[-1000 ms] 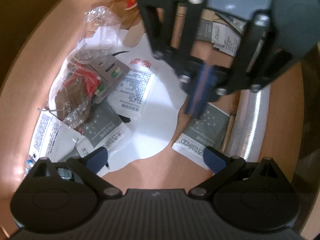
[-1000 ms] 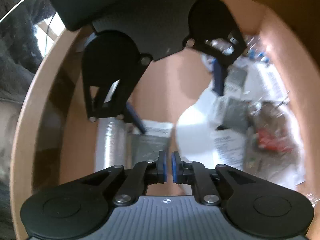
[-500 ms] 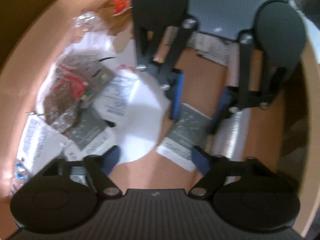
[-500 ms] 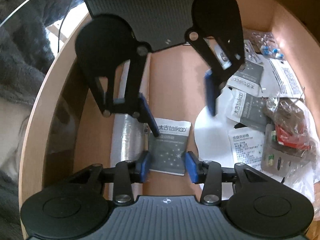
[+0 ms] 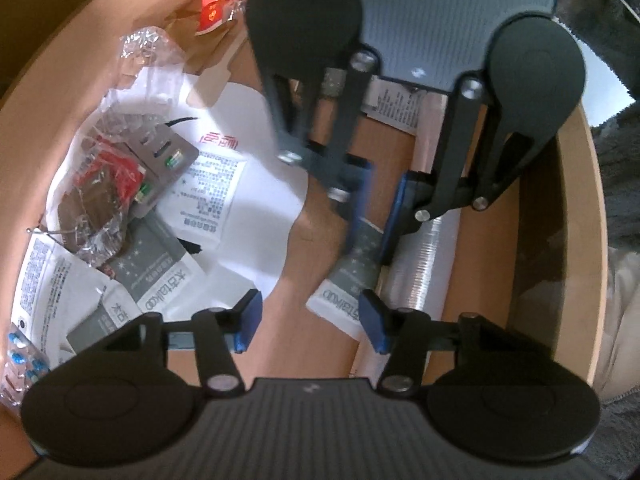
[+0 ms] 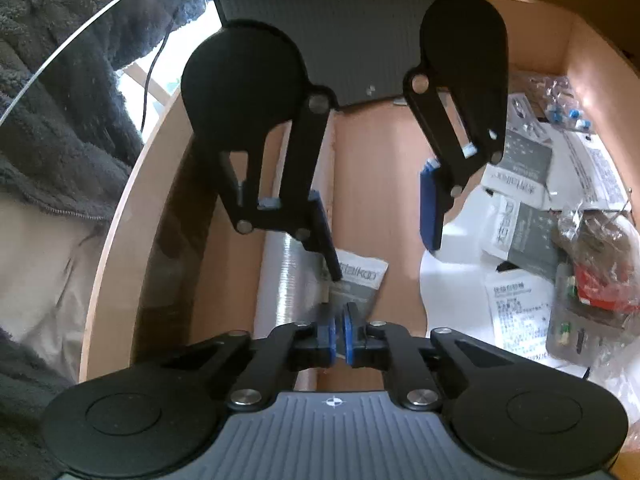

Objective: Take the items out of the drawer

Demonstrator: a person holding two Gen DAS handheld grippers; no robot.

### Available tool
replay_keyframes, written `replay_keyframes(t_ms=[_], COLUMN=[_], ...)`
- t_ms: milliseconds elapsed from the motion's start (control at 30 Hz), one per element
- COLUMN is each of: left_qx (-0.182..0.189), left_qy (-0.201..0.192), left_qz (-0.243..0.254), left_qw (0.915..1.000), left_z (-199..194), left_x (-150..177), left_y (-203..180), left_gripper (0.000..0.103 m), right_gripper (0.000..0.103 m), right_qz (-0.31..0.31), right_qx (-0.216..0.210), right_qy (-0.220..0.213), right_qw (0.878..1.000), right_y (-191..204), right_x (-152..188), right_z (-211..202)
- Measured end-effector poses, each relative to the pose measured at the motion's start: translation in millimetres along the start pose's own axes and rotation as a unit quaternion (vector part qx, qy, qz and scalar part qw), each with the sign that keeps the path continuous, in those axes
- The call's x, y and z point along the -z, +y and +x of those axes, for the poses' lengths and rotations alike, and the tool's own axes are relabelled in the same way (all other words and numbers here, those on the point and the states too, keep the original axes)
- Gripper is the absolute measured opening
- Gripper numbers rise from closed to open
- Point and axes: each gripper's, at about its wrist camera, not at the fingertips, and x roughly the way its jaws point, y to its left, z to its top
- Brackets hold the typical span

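Now the right gripper [image 6: 339,330] has just pinched shut on the grey sachet [image 6: 360,280] at lower centre; the left gripper [image 5: 310,322] hangs half-open, closing.

Your right gripper [image 5: 376,196] is smeared with motion blur in the left wrist view, hiding most of the grey packet [image 5: 352,276] under it. At 8 o'clock there the blue pills [image 5: 20,356] get cut off by the edge. The leaflet [image 6: 516,312] print's too small to read.

two grippers [image 5: 310,316] [image 6: 338,332], three grey sachets [image 5: 354,268], one clear roll [image 5: 420,264].
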Motion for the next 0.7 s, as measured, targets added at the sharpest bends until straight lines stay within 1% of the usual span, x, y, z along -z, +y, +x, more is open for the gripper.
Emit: replay_keyframes(t_ms=[67,100,133,167,233,267,300,333,400,433,500,567,667,700], left_qx=[-0.001,-0.003,-0.007,-0.012,-0.026,-0.036,-0.039,-0.038,-0.039,-0.040,-0.044,-0.047,-0.048,-0.051], left_qy=[0.001,0.000,-0.002,-0.003,0.001,0.001,0.002,0.004,0.004,0.004,0.005,0.008,0.009,0.009], left_qz=[0.002,-0.001,-0.011,-0.017,-0.015,-0.017,-0.025,-0.035,-0.041,-0.041,-0.043,-0.049,-0.054,-0.056], left_qw=[1.0000,1.0000,0.9999,0.9998,0.9995,0.9992,0.9989,0.9986,0.9984,0.9984,0.9981,0.9977,0.9973,0.9971], left_z=[1.9,3.8,7.4,10.6,16.1,19.3,21.4,23.5,26.1,27.1,30.1,33.8,37.2,39.1], left_x=[-0.3,-2.3,-7.0,-9.8,-10.0,-11.0,-11.5,-11.5,-11.6,-11.9,-12.2,-13.3,-13.1,-13.1], left_y=[0.5,0.2,-0.6,-1.3,-1.8,-0.5,0.7,2.2,0.6,-0.6,-2.8,-1.8,-3.8,-4.8], left_gripper=[0.057,0.057,0.057,0.060,0.068,0.075,0.081,0.082,0.082,0.083,0.087,0.090,0.091,0.093], right_gripper=[0.007,0.008,0.009,0.009,0.010,0.010,0.012,0.015,0.016,0.016,0.019,0.019,0.019,0.019], right_qz=[-0.008,-0.012,-0.015,-0.017,-0.021,-0.023,-0.030,-0.044,-0.073,-0.079,-0.090,-0.091,-0.085,-0.082], right_qx=[0.008,0.018,0.027,0.038,0.045,0.047,0.050,0.056,0.066,0.066,0.066,0.063,0.061,0.058], right_qy=[0.002,-0.001,-0.007,-0.010,-0.006,-0.003,0.004,0.016,0.040,0.045,0.056,0.052,0.030,0.025], right_qw=[1.000,1.000,0.999,0.999,0.999,0.999,0.998,0.997,0.994,0.994,0.992,0.993,0.994,0.995], right_y=[2.2,3.2,3.6,3.9,4.6,5.5,7.8,7.2,5.8,6.9,9.3,9.4,8.9,8.7], right_x=[0.2,0.6,1.6,2.3,3.2,3.8,5.1,6.1,8.2,11.0,16.8,17.4,15.4,14.6], right_z=[-0.1,-1.2,-2.9,-4.4,-5.3,-4.9,-3.8,1.2,11.2,10.9,10.1,9.7,11.1,11.4])
